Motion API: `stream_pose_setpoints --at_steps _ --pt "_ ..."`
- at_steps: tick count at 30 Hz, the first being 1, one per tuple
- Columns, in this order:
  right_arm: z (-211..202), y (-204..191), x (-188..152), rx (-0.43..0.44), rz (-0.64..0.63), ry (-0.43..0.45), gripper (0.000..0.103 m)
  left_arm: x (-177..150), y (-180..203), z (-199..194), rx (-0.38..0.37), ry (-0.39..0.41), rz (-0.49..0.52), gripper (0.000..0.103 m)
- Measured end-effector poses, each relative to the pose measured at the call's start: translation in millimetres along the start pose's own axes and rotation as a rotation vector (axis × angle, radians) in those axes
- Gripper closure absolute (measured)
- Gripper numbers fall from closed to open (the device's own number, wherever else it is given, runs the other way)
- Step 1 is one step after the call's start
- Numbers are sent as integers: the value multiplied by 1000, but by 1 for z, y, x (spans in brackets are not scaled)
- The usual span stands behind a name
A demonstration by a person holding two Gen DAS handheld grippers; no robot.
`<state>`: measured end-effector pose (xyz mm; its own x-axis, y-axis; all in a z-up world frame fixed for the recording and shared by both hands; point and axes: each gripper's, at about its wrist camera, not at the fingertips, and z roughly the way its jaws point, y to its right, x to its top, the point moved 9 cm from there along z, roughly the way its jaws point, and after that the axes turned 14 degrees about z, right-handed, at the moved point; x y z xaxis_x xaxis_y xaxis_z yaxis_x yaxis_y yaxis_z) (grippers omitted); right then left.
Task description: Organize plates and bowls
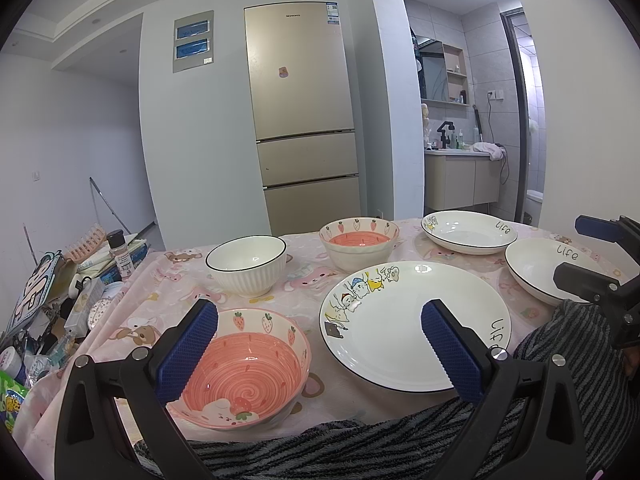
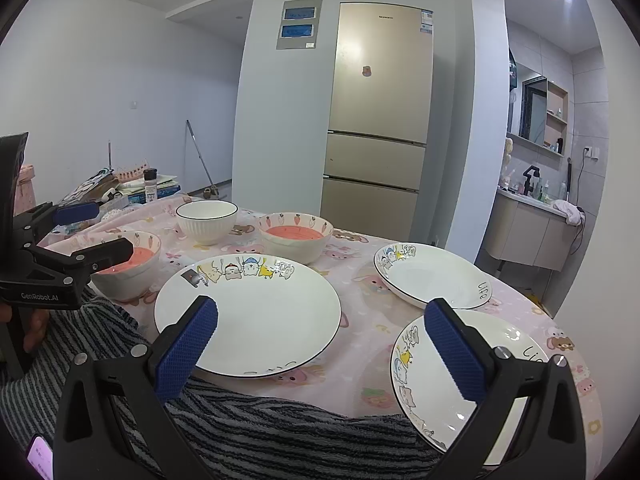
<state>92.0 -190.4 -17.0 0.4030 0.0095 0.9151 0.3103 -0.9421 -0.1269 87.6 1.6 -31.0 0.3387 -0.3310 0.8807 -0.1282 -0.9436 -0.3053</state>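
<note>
On the bench (image 1: 248, 304), three bowls sit left and three plates right, all apart: near pink bowl (image 1: 244, 368) beside the large plate (image 1: 404, 332). Left hand-held gripper (image 1: 320, 356) and right hand-held gripper (image 2: 320, 356) hover wide open, holding nothing

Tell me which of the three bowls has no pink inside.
The ribbed white bowl with the black rim, far left; both strawberry bowls are pink inside.
</note>
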Motion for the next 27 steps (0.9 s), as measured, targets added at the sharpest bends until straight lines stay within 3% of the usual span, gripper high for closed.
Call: stream_pose_setpoints --at_steps 27 --pt "1 0 -1 16 9 1 0 0 1 0 2 -4 14 0"
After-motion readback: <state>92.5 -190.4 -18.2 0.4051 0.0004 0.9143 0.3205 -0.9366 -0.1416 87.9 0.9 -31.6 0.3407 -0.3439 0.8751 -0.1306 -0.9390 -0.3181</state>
